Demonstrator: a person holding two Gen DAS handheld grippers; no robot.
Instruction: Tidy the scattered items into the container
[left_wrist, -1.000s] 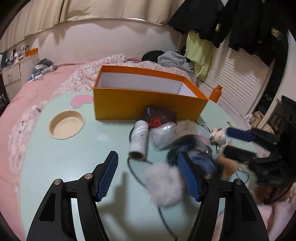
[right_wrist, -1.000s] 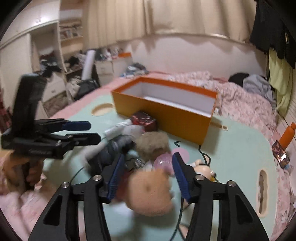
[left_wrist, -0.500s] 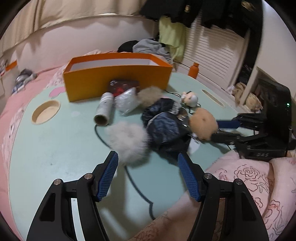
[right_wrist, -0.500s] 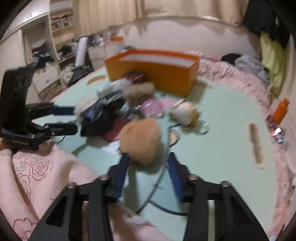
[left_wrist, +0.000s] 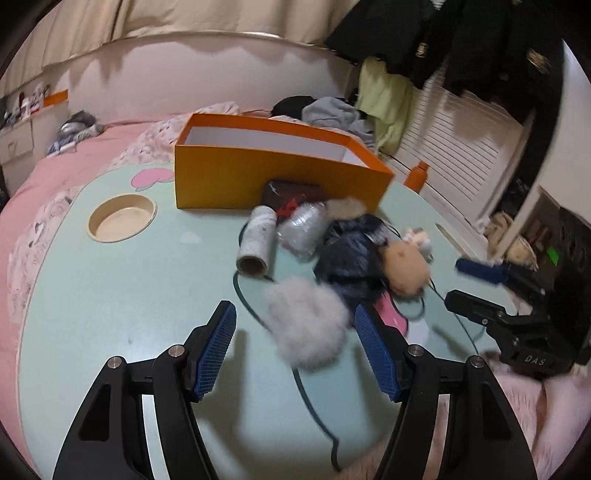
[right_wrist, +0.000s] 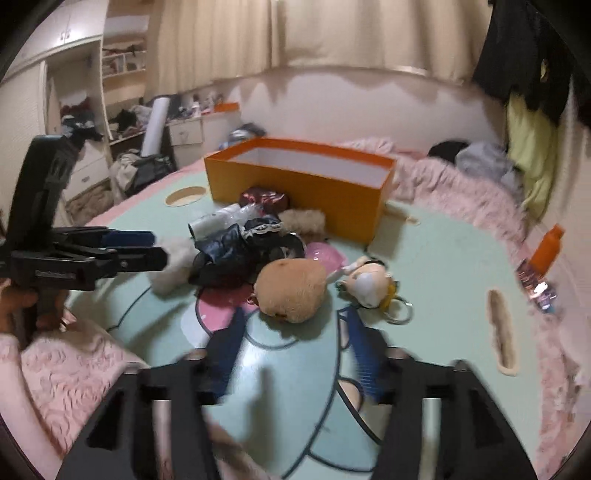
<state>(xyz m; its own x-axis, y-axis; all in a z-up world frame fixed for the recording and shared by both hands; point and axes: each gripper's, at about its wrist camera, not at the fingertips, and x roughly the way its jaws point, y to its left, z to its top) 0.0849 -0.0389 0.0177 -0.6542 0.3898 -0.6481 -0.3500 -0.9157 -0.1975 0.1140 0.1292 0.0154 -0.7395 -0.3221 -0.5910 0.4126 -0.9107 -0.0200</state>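
The orange box (left_wrist: 280, 177) (right_wrist: 295, 184) stands open at the far side of the mint table. In front of it lies a heap: a white roll (left_wrist: 256, 243), a clear wrapped bundle (left_wrist: 303, 229), a dark red packet (left_wrist: 291, 194) and dark blue cloth (left_wrist: 351, 254) (right_wrist: 236, 251). My left gripper (left_wrist: 294, 308) (right_wrist: 157, 247) is open, with a grey-white fluffy ball (left_wrist: 306, 325) lying just past its tips. My right gripper (right_wrist: 291, 321) (left_wrist: 467, 284) is opening. The tan plush ball (right_wrist: 291, 290) (left_wrist: 406, 269) rests on the table just beyond its pads, untouched.
A small doll keychain (right_wrist: 369, 282) and a pink disc (right_wrist: 323, 254) lie by the tan ball. The table has a round cup recess (left_wrist: 122, 218) at the left, and a black cable (left_wrist: 314, 406) runs across it. An orange bottle (right_wrist: 546, 251) stands on the pink bed at the right.
My right gripper closed on the tan plush ball, then let go; the ball now lies on the table ahead of its spread fingers. The left view swung right, then back toward the box.
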